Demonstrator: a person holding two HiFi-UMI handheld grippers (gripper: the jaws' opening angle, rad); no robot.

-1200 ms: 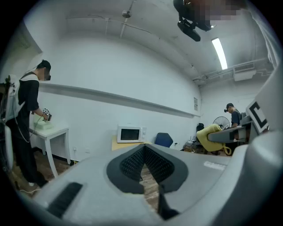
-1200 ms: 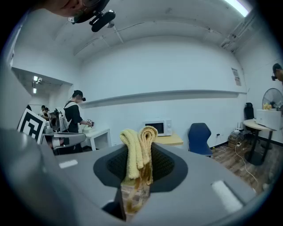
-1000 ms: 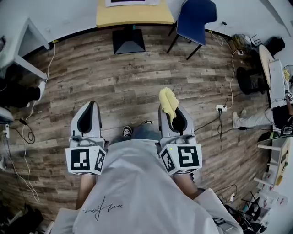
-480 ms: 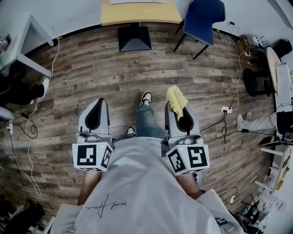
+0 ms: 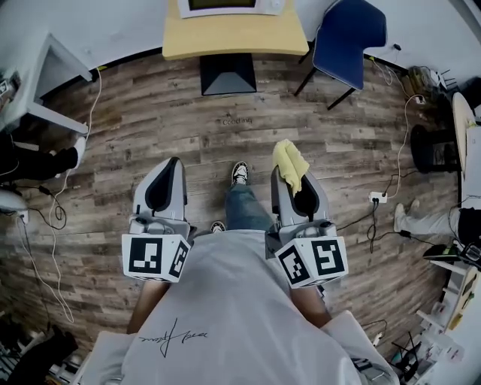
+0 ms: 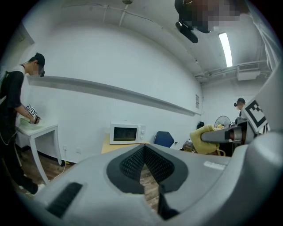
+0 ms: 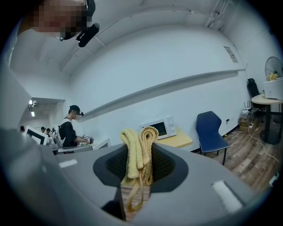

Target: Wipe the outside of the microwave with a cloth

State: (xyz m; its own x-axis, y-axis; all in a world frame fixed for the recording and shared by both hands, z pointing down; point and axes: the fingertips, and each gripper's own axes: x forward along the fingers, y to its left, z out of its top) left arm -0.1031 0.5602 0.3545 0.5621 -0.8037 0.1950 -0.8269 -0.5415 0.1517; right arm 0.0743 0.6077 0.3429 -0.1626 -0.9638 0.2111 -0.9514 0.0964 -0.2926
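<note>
The white microwave (image 5: pixel 231 6) stands on a yellow table (image 5: pixel 234 36) at the top of the head view, some way ahead across the wooden floor. In the gripper views the microwave (image 6: pixel 126 133) (image 7: pixel 160 127) looks small and distant against the white wall. My right gripper (image 5: pixel 293 171) is shut on a folded yellow cloth (image 5: pixel 288 161), which sticks up between its jaws (image 7: pixel 139 152). My left gripper (image 5: pixel 167 179) is held level beside it with the jaws shut and nothing in them (image 6: pixel 143 148). Both are held in front of the person's body.
A blue chair (image 5: pixel 349 34) stands right of the table, and a dark box (image 5: pixel 228 72) sits on the floor under it. Cables and a power strip (image 5: pixel 376 197) lie at the right. Another person (image 7: pixel 68 128) works at a white table (image 5: pixel 41 71) at the left.
The person has stepped forward. The table, chair and floor box have slid down the head view and the microwave has come into sight. The cloth stays clamped in the right gripper.
</note>
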